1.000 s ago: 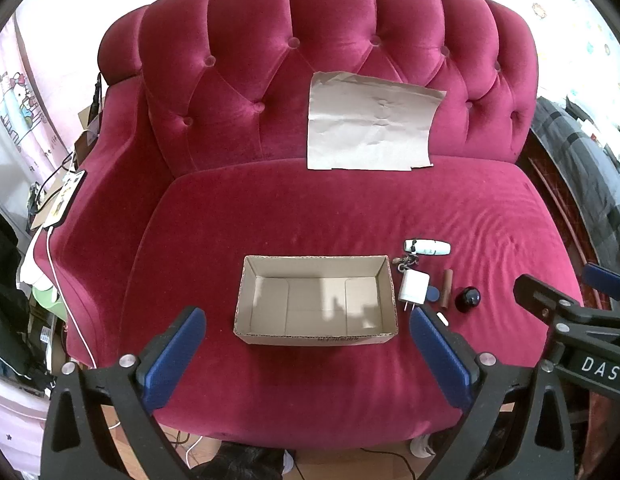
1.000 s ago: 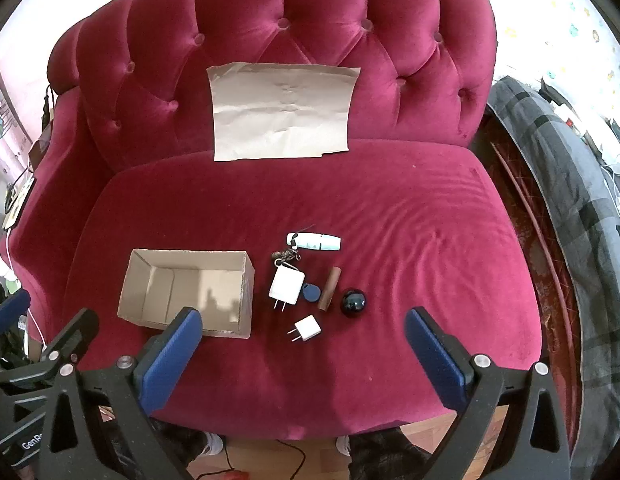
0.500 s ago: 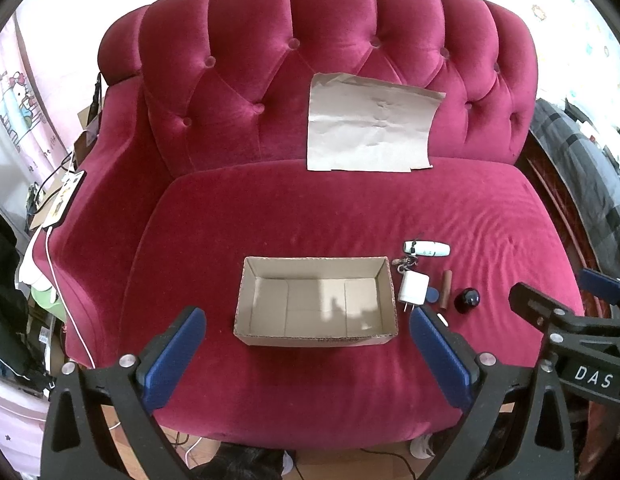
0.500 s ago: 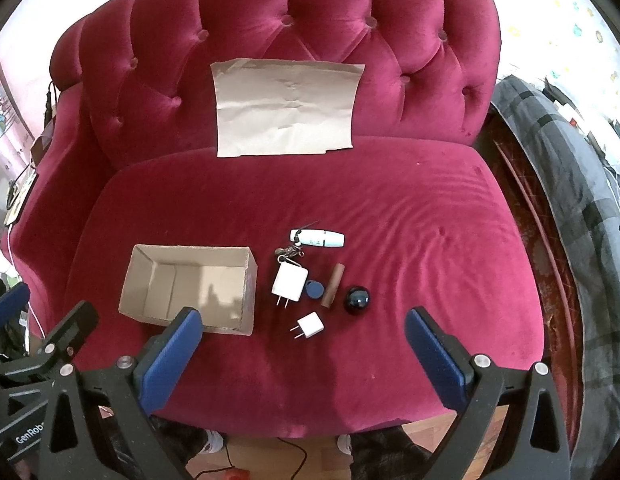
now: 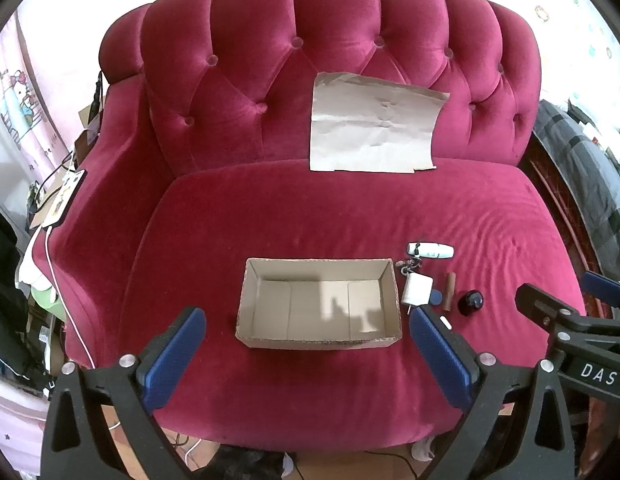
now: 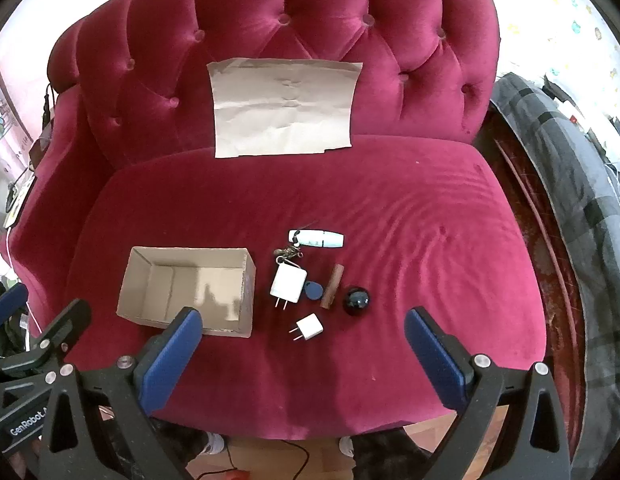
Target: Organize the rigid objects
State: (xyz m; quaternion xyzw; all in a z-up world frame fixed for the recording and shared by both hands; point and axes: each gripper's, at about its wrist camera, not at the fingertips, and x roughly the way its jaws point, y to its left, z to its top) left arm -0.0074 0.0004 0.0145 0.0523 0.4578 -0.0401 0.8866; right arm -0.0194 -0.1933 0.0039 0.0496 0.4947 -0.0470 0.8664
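1. Right wrist view: the box [image 6: 187, 285] sits open and empty on the sofa [image 6: 410, 220] seat, toward its left front.
2. Just right of the box lie a large charger [image 6: 287, 285], a blue tag [image 6: 313, 291], a brown stick [image 6: 332, 286] and a black ball [image 6: 356, 300]; keys [image 6: 285, 255] and a white tube [image 6: 316, 237] lie behind the charger, a small charger [image 6: 309, 327] in front of it.
3. Behind the box, paper [image 6: 283, 107] leans on the backrest.
4. Right gripper [image 6: 303, 354] is released, holding nothing, hovering in front of the box's neighbours.
5. Left gripper [image 5: 307, 356] is also spread wide and empty, in front of the box [image 5: 318, 308].
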